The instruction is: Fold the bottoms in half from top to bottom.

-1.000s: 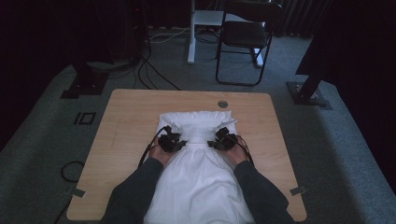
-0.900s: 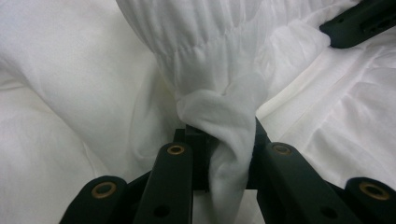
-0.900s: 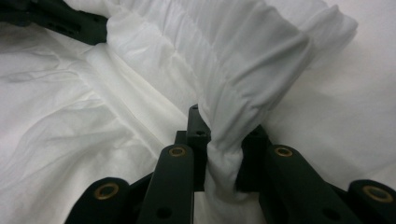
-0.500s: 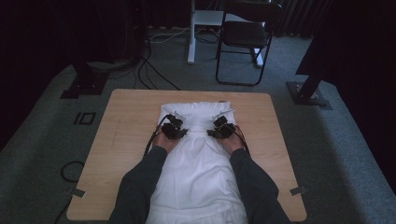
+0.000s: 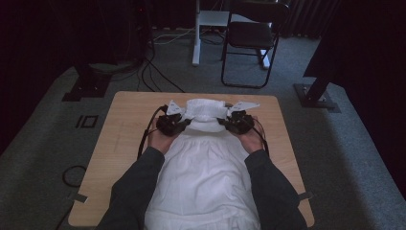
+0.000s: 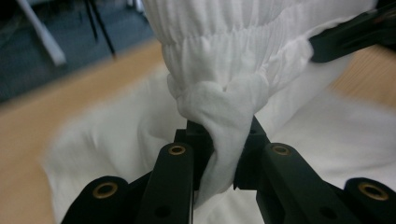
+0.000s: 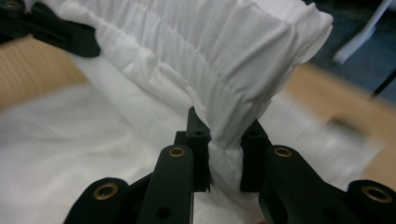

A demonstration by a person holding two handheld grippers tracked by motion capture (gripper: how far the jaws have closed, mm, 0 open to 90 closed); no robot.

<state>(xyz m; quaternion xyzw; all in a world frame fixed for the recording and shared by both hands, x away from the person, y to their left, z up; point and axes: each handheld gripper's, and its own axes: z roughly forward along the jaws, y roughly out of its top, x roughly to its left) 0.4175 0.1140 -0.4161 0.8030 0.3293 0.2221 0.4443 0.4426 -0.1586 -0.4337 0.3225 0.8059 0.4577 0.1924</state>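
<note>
White gathered cotton is pinched in each tool: the left tool [image 6: 219, 154] and right tool [image 7: 222, 154] both clamp the elastic waistband of the white pleated cloth garment [image 5: 206, 163]. Since a moment ago both have risen, lifting that band clear of the pale wooden worktop [image 5: 124, 139]; the rest lies spread, ready for folding over.

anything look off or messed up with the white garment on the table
Nothing damaged or spilled. The white garment is bunched at its gathered far edge, pinched between the left gripper and right gripper, and its near end hangs over the table edge.
</note>
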